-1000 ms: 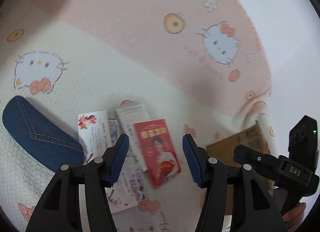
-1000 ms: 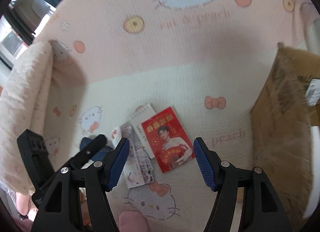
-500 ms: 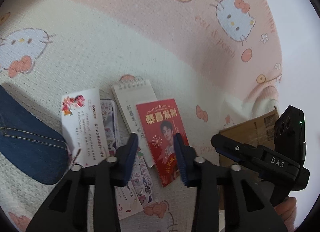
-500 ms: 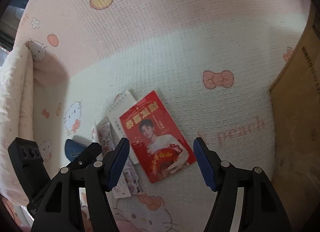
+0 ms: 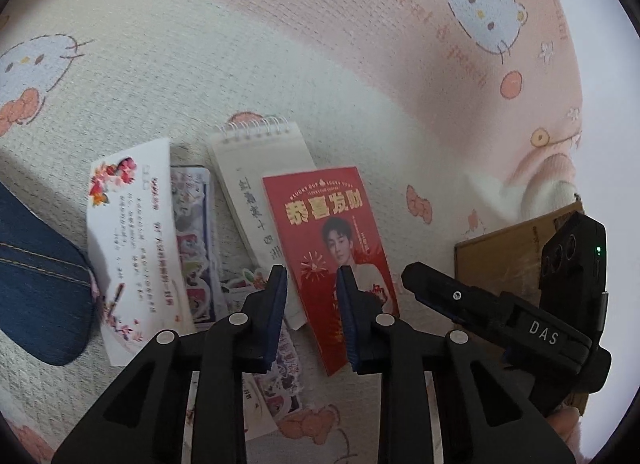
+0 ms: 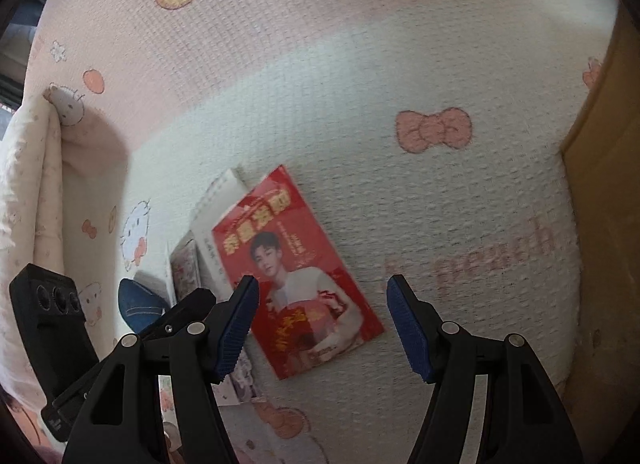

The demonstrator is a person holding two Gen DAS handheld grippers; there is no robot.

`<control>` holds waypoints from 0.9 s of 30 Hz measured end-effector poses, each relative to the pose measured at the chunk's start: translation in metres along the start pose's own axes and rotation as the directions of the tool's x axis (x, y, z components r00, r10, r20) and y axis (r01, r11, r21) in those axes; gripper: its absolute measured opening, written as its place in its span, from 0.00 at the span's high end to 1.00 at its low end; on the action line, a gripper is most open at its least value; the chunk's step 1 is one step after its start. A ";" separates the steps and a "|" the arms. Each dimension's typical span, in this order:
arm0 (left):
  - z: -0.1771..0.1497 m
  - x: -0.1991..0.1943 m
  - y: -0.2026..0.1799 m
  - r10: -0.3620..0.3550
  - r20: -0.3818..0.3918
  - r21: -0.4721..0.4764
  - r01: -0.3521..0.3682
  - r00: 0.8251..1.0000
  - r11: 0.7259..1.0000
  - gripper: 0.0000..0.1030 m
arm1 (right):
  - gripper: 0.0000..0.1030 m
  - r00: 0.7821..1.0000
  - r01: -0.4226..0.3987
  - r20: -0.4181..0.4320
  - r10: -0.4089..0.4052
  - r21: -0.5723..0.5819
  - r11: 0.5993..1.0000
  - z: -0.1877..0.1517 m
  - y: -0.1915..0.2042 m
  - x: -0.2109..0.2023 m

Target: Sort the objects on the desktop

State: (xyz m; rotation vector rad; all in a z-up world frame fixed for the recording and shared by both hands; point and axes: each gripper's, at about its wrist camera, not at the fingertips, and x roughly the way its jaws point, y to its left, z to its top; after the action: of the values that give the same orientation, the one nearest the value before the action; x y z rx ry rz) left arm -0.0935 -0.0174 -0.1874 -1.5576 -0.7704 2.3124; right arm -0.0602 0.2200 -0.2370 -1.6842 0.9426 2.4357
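Surface is a pink-and-cream cat-print blanket, not a counter. Containers: one cardboard box is seen at far right, its inside hidden in both views.

Left to right in the left wrist view: a denim pouch at the left edge; a white flowered card just beside it; a sticker sheet partly covered by that card; a spiral notepad next; a red envelope overlapping the notepad's right side. All lie flat in one overlapping cluster.

Left claw is seen closing, jaws narrow, poised over the red envelope's lower left part; pads are not seen pressing on anything. Right claw is spread wide, jaws straddling the envelope's lower end, nothing gripped; contact cannot be told.

Open blanket is seen above the cluster and between envelope and box. A raised blanket fold bounds the left side in the right wrist view, the box wall the right.
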 end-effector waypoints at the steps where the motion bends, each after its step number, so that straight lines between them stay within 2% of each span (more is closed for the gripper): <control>1: -0.001 0.002 -0.001 -0.002 -0.007 -0.002 0.001 1.000 1.000 0.73 | 0.38 1.000 -0.012 0.007 0.012 0.012 1.000 -0.001 -0.003 0.000; 5: -0.003 0.009 -0.004 0.010 -0.028 0.000 -0.010 1.000 1.000 0.73 | 0.39 0.998 -0.048 0.034 0.047 0.028 0.998 -0.004 -0.009 0.002; 6: -0.003 0.010 -0.004 0.015 -0.028 0.001 -0.015 0.999 1.000 0.73 | 0.46 0.998 -0.044 0.039 0.044 0.017 0.999 -0.005 -0.010 0.001; 7: -0.004 0.010 -0.004 0.021 -0.028 -0.001 -0.021 0.999 1.000 0.74 | 0.59 0.998 -0.037 0.043 0.036 0.005 0.999 -0.006 -0.009 0.000; 8: -0.004 0.010 -0.004 0.023 -0.025 -0.002 -0.023 0.999 1.000 0.76 | 0.65 0.999 -0.026 0.047 0.027 -0.011 1.000 -0.006 -0.007 0.000; 9: -0.004 0.009 -0.003 0.027 -0.021 -0.004 -0.027 0.999 1.000 0.80 | 0.76 0.998 -0.002 0.063 0.005 -0.037 0.999 -0.007 -0.004 -0.002; 10: -0.005 0.009 -0.004 0.034 -0.018 -0.005 -0.034 0.999 0.999 0.80 | 0.81 0.997 0.019 0.075 -0.014 -0.057 0.998 -0.008 -0.002 -0.003; 14: -0.005 0.010 -0.002 0.051 -0.014 -0.013 -0.052 0.999 0.999 0.80 | 0.82 0.995 0.049 0.089 -0.038 -0.120 0.992 -0.009 0.004 -0.004; 22: -0.009 0.013 -0.009 0.057 -0.029 0.011 -0.056 0.998 0.998 0.80 | 0.83 0.998 0.016 0.069 -0.015 -0.012 1.000 -0.011 -0.020 0.006; 27: -0.013 0.017 -0.016 0.060 -0.039 0.036 -0.058 0.997 0.998 0.80 | 0.85 0.997 0.020 0.069 -0.018 -0.040 0.999 -0.017 -0.018 0.001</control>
State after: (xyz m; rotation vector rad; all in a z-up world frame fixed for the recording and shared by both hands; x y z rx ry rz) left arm -0.0897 0.0076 -0.1953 -1.6272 -0.6804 2.3157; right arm -0.0395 0.2262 -0.2497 -1.6024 0.8708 2.4993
